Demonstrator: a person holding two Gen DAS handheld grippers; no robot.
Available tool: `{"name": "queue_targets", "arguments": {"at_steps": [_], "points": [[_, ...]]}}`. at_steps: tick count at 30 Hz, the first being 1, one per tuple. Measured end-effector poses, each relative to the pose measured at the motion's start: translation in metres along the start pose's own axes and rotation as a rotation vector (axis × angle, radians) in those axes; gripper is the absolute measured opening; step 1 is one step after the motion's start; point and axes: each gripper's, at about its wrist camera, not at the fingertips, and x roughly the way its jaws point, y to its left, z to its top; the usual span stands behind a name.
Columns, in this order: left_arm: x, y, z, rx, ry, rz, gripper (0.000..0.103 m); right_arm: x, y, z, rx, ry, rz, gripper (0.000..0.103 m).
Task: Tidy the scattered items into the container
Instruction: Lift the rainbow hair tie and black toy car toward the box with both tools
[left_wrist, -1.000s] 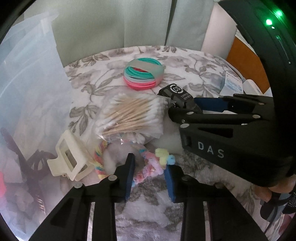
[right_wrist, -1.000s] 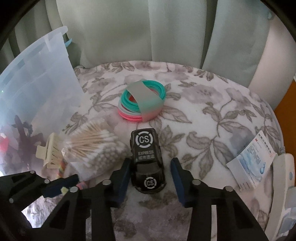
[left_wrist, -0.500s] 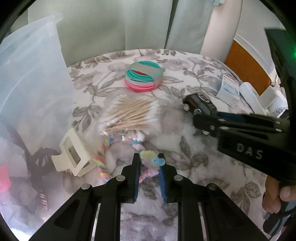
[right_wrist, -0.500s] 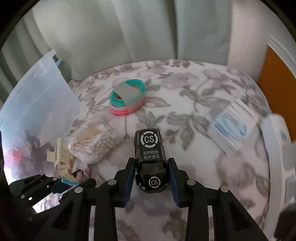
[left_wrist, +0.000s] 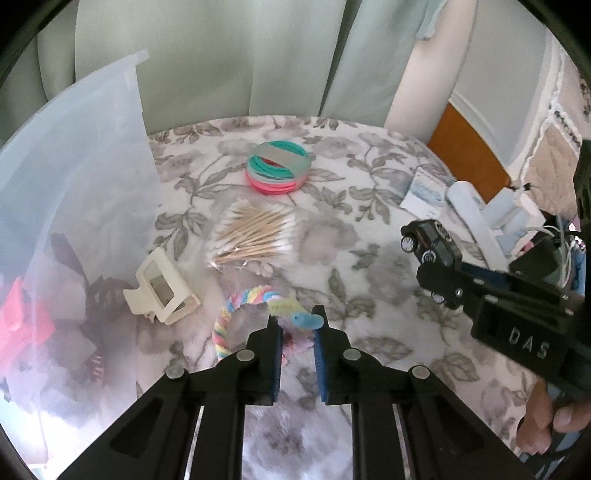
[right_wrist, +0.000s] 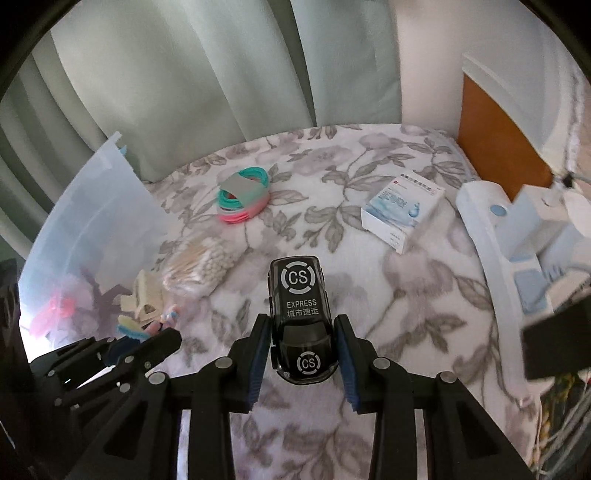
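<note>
Two sets of fingers work over a bed spread with a floral blanket (right_wrist: 424, 295). Far left of both stands the translucent container (left_wrist: 74, 221), with dark and pink things dimly seen through its wall. Just beside that wall lies a cream hair clip (left_wrist: 162, 291), and ahead of the left fingers (left_wrist: 297, 332) a bag of cotton swabs (left_wrist: 255, 236); farther ahead sits a stack of teal and pink hair bands (left_wrist: 279, 171). The left fingers are closing, nearly together, on the tail end of a rainbow scrunchie (left_wrist: 295, 317), whose loop trails to their left on the blanket. Off to their right, the right fingers (right_wrist: 301, 343) are clamped tight on a black toy car (right_wrist: 301, 314) marked "CS EXPRESS", carried clear of the blanket with its rear pointing forward. Ahead and right of the car lies a white and blue box (right_wrist: 402, 208), well apart from the container.
</note>
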Motion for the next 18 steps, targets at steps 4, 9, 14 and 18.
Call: {"name": "queue_targets", "arguments": {"at_steps": [4,9,14,18], "points": [[-0.017,-0.001,-0.003,-0.010,-0.015,-0.020,0.015,-0.018,0.003,-0.008,0.009,-0.016,0.003,0.038],[-0.044,-0.004,-0.002,-0.005,-0.064,-0.035,0.015,-0.043,0.008,-0.012,0.018,-0.058,0.002,0.038],[-0.072,-0.006,0.000,0.007,-0.118,-0.050,0.015,-0.066,0.018,-0.014,0.007,-0.092,0.001,0.038],[-0.092,-0.009,-0.001,0.018,-0.155,-0.058,0.015,-0.084,0.028,-0.017,0.000,-0.128,0.004,0.038]]}}
